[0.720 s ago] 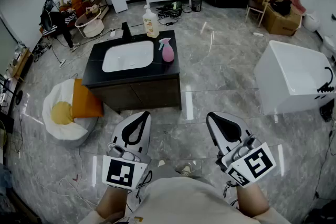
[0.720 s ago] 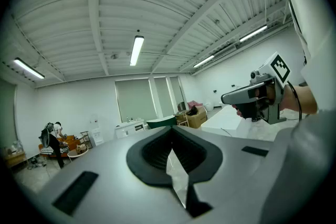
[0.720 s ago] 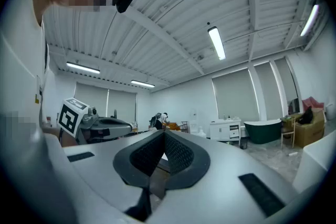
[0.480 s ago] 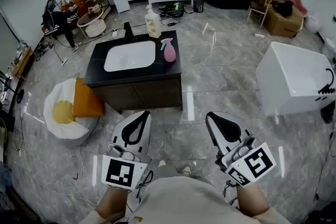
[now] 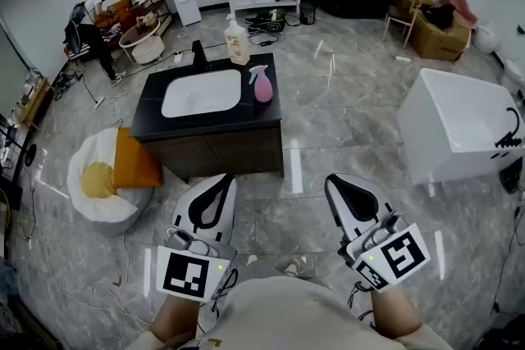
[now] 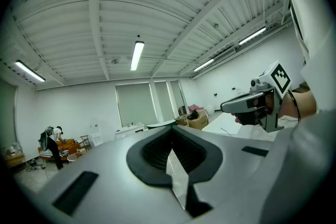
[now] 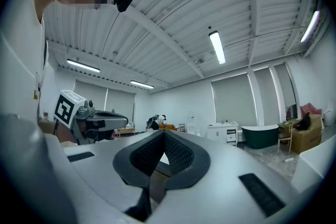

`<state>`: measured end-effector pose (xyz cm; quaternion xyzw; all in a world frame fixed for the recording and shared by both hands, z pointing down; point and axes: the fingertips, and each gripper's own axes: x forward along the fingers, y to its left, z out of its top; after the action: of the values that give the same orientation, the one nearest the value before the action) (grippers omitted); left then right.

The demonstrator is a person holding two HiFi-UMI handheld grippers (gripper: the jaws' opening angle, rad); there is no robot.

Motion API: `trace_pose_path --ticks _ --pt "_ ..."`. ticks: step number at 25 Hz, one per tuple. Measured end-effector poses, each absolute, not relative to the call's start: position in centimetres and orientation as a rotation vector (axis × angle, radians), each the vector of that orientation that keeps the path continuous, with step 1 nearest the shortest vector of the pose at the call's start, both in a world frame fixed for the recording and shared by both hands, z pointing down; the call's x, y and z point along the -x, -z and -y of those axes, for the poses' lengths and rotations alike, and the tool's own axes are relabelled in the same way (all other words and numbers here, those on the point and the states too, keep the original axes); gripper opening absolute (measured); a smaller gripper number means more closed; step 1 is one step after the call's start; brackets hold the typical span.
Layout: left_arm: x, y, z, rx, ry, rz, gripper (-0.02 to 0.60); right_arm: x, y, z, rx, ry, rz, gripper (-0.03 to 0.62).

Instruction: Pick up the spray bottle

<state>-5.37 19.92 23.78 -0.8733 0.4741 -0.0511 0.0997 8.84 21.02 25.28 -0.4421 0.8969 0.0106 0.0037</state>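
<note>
Two grippers: left gripper (image 5: 219, 179), right gripper (image 5: 333, 181), fingers (image 5: 189, 213) clenched, empty; one spray bottle (image 5: 262, 84) on vanity (image 5: 215, 153).

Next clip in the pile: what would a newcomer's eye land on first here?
The dark vanity cabinet with a white oval basin stands mid-floor in the head view. A pink spray bottle is upright on the right side of its countertop, with a cream pump bottle at the back edge. Nearest the camera, the left gripper and right gripper hang side by side above the grey marble floor, both shut and empty, well short of the cabinet.
</note>
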Motion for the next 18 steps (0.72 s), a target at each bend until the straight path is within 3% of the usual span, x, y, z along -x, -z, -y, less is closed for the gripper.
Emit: trace_pose_path --ticks 7,10,11,18 --pt "5.0 -23.3 -19.5 2.562 0.180 -1.399 0.019 -10.6 -24.2 -21.0 1.450 -0.032 -2.736 0.035" --pt "4.7 -22.1 -18.9 2.546 0.159 -1.383 0.019 -11.3 -23.0 -20.5 1.477 -0.058 -2.688 0.262" --pt "4.7 -21.9 -18.6 2.546 0.152 -1.382 0.019 -11.5 -22.7 -20.3 1.489 -0.071 -2.677 0.295" --pt "4.8 -22.4 -16.0 2.552 0.131 -1.365 0.019 -11.7 -23.0 -17.8 1.528 -0.127 -2.704 0.316"
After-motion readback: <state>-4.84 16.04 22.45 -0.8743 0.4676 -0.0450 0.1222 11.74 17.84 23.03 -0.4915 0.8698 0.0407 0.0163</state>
